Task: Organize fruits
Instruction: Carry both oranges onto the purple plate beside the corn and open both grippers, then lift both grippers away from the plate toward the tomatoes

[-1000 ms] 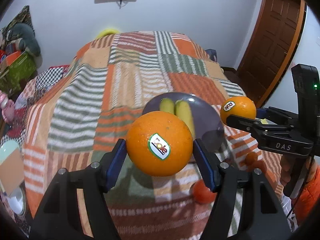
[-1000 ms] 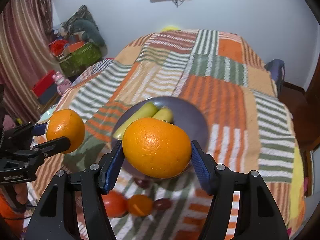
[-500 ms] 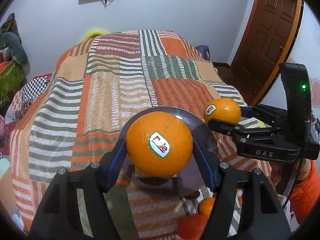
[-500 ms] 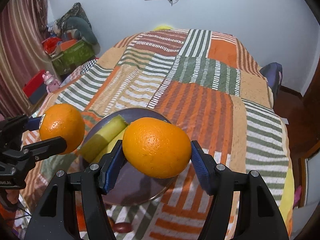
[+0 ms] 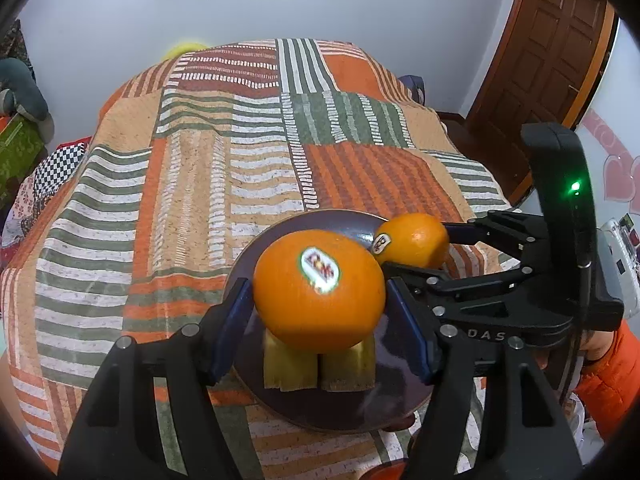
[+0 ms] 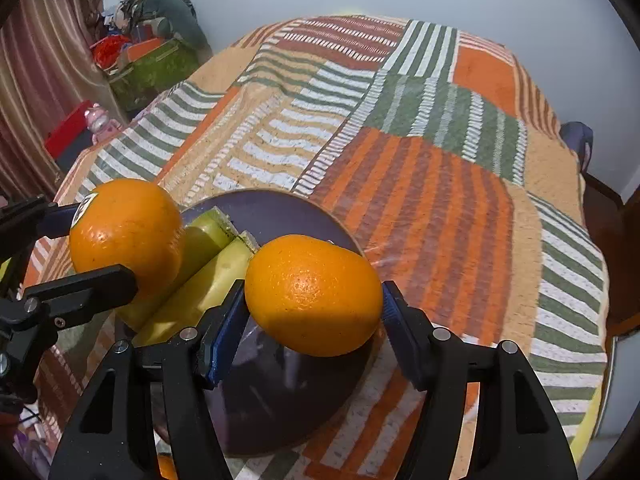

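Note:
My left gripper [image 5: 320, 300] is shut on an orange with a Dole sticker [image 5: 316, 296], held above the dark purple plate [image 5: 352, 408]. It also shows in the right wrist view [image 6: 124, 232]. My right gripper [image 6: 314, 300] is shut on a second orange [image 6: 314, 292], also over the plate [image 6: 280, 400], to the right of the first; in the left wrist view it is this orange [image 5: 416, 240]. Two yellow-green fruit pieces [image 5: 320, 368] lie side by side on the plate under the left orange, also seen in the right wrist view [image 6: 204, 280].
The plate rests on a striped patchwork bedspread [image 5: 200, 184]. Small orange-red fruits peek out below the plate's near edge [image 6: 166, 466]. A wooden door [image 5: 548, 60] is at right. Boxes and clutter [image 6: 148, 64] stand by the bed's left side.
Both grippers moved forward and down over the plate, each still holding its orange. The two oranges are closer together, and the loose fruits on the bedspread slipped mostly out of view.

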Demonstrator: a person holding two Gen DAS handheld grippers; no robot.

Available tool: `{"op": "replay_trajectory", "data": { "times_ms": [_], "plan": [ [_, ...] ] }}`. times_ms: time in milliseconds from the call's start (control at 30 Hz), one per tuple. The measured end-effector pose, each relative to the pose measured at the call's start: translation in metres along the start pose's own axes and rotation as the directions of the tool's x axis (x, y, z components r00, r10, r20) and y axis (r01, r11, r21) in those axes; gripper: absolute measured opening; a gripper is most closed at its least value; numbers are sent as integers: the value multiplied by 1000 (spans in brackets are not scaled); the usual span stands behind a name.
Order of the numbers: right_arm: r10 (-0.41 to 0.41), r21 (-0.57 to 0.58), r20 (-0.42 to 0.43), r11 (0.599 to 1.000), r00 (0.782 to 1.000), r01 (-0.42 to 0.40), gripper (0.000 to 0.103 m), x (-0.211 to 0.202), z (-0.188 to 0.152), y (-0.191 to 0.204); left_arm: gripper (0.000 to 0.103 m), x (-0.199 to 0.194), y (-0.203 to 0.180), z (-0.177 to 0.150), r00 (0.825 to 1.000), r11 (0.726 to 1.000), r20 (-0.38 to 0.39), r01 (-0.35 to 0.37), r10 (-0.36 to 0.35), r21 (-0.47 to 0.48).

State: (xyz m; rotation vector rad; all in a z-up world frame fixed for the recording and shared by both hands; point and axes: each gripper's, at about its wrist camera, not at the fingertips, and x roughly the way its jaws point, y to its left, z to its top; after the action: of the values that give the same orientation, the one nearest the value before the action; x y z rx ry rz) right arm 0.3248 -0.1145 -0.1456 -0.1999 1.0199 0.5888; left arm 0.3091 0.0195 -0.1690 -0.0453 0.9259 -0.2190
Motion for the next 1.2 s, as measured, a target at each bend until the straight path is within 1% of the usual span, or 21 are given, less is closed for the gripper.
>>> {"op": "replay_trajectory", "data": {
  "times_ms": [67, 133, 233, 300, 367, 400, 467, 633, 767, 900, 933, 1000, 1100, 1200],
  "plan": [
    [0, -10, -13, 1000, 1000, 0, 62, 3, -1, 1, 67, 2, -1, 0, 1000, 1000, 1, 1, -1, 4],
    [-8, -25, -9, 1000, 1000, 8, 63, 2, -2, 3, 67, 2, -3, 1, 1000, 1000, 1, -1, 1, 9],
    [-5, -26, -18, 1000, 1000, 5, 63, 1, -3, 2, 63, -2, -7, 2, 1000, 1000, 22, 13, -14, 16],
    [3, -21, -18, 1000, 1000, -4, 66, -4, -5, 1, 58, -7, -9, 4, 999, 1000, 39, 16, -17, 23],
    [4, -15, -7, 1000, 1000, -4, 75, -10, -7, 0, 53, -12, -12, 5, 998, 999, 52, 18, -19, 36],
    [2, -12, 4, 1000, 1000, -2, 77, -14, -9, -1, 50, -13, -13, 6, 998, 999, 56, 15, -17, 45],
    [-3, -7, 17, 1000, 1000, 3, 81, -21, -11, -2, 50, -13, -15, 7, 998, 998, 56, -3, 0, 55],
    [-15, 15, 37, 1000, 999, 14, 81, -34, -21, -6, 50, -9, -16, 7, 998, 997, 51, -36, 32, 70],
    [-22, 40, 47, 999, 999, 20, 81, -42, -28, -11, 52, -5, -18, 6, 996, 995, 66, -60, 56, 73],
    [-38, 56, 65, 998, 997, 34, 81, -50, -34, -13, 54, -4, -20, 7, 997, 995, 55, -65, 61, 73],
    [-40, 60, 70, 998, 997, 36, 81, -53, -35, -13, 58, -3, -19, 7, 997, 995, 45, -65, 61, 71],
    [-46, 69, 84, 997, 995, 41, 81, -59, -36, -13, 63, -1, -17, 6, 998, 997, 19, -62, 61, 55],
    [-56, 83, 110, 995, 992, 47, 81, -69, -38, -14, 63, -4, -15, 3, 998, 997, 15, -67, 67, 42],
    [-67, 95, 135, 994, 989, 54, 81, -82, -42, -13, 63, -16, -13, -2, 997, 997, 32, -66, 65, 31]
  ]
}}
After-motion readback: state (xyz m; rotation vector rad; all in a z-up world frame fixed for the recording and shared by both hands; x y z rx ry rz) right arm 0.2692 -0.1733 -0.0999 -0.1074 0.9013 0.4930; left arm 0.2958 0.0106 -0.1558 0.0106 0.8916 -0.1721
